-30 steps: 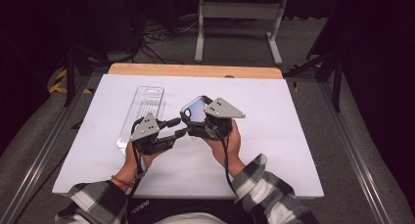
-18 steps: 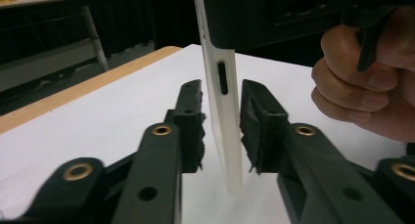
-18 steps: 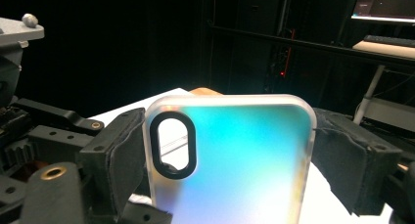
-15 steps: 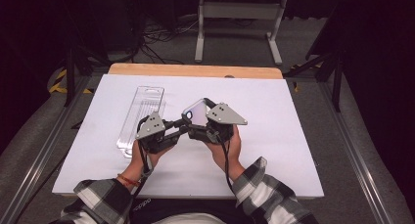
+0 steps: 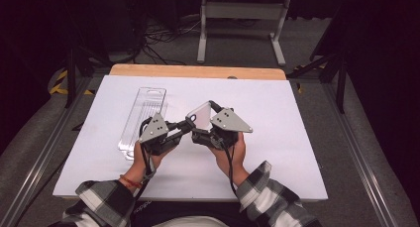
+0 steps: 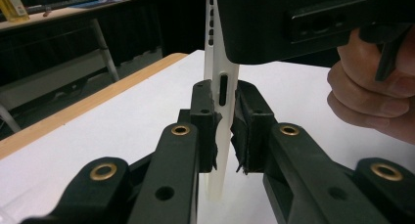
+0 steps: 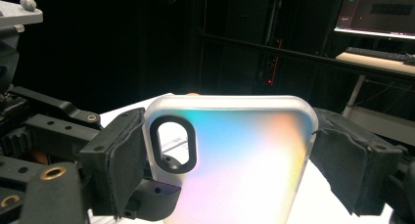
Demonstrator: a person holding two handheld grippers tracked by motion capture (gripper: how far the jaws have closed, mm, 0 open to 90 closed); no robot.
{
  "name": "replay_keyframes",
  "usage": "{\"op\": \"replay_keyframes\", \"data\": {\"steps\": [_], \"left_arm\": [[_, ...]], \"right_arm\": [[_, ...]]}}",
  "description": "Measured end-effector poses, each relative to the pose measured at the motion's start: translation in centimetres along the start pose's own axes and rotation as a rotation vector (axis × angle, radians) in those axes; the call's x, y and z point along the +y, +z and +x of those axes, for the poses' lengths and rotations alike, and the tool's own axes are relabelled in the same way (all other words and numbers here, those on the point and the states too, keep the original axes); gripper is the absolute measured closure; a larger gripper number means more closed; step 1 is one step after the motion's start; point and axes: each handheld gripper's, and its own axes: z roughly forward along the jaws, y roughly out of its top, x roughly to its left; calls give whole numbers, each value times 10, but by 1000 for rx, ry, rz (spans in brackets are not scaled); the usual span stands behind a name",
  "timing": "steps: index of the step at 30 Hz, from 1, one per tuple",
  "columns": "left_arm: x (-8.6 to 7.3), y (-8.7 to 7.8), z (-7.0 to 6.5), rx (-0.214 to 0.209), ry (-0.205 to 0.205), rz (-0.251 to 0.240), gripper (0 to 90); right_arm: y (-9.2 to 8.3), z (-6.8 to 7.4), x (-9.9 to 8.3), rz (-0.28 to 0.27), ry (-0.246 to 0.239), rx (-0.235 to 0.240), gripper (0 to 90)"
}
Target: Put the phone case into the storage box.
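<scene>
So the frosted white iridescent phone case (image 5: pixel 199 114) is up off the white table (image 5: pixel 297 152), near the middle. Right gripper (image 5: pixel 210 130) has its jaws clamped across the case's width, left gripper (image 5: pixel 185 127) pinches its edge. Clear plastic blister tray (image 5: pixel 143 119) lies flat to the left.
</scene>
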Motion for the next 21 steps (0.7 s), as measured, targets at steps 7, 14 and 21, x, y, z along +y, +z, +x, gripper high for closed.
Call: {"op": "replay_keyframes", "data": {"steps": [7, 14, 21], "left_arm": [[0, -1, -1, -8, 9, 3, 809], [0, -3, -1, -7, 35, 14, 812], [1, -5, -2, -4, 49, 18, 813]], "right_arm": [[-2, 1, 0, -2, -3, 3, 178], [-2, 1, -1, -2, 6, 8, 174], [-3, 2, -1, 2, 8, 12, 173]]}}
